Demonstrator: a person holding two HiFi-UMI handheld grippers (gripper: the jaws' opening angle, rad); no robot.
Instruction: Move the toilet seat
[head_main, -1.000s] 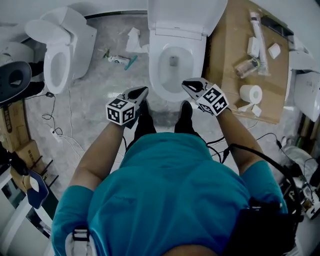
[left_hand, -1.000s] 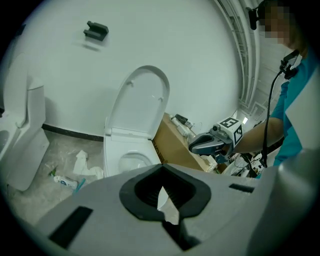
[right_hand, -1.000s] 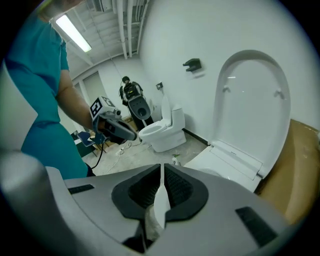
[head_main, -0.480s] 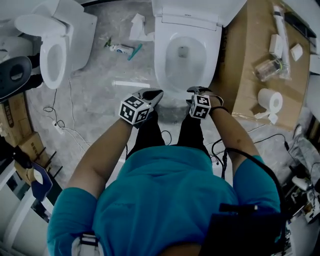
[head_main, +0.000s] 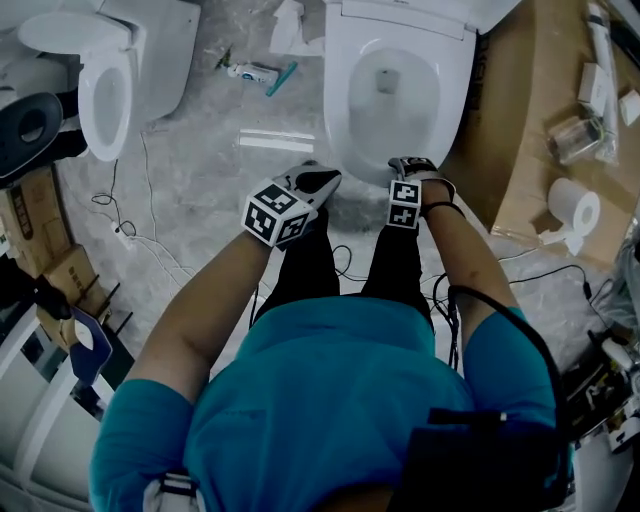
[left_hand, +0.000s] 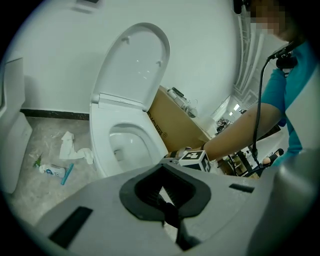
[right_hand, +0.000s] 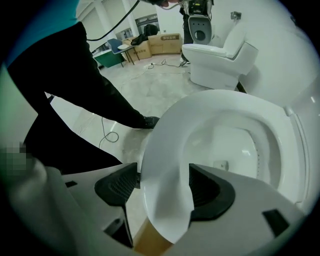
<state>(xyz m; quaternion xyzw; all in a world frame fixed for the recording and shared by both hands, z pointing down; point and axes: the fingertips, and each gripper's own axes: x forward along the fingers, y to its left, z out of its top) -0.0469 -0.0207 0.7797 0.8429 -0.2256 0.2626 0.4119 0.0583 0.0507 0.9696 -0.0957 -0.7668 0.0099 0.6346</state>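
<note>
The white toilet has its lid raised and its seat lying flat on the bowl. My right gripper points steeply down at the front of the seat. In the right gripper view its jaws have just been opening. They stand open, one on each side of the seat's front rim, which fills the gap between the dark pads. My left gripper hovers just left of it, in front of the bowl. It is shut and holds nothing, and its pads meet in the left gripper view.
A second toilet stands at the left. Right of the bowl, a cardboard sheet carries a paper roll and small items. A tube and crumpled paper lie on the floor, with cables. The person's legs stand close to the bowl's front.
Both grippers have sunk toward the toilet's front. The right one has rolled to point down and its jaws have opened around the seat's front rim. The left one has dropped a little.
</note>
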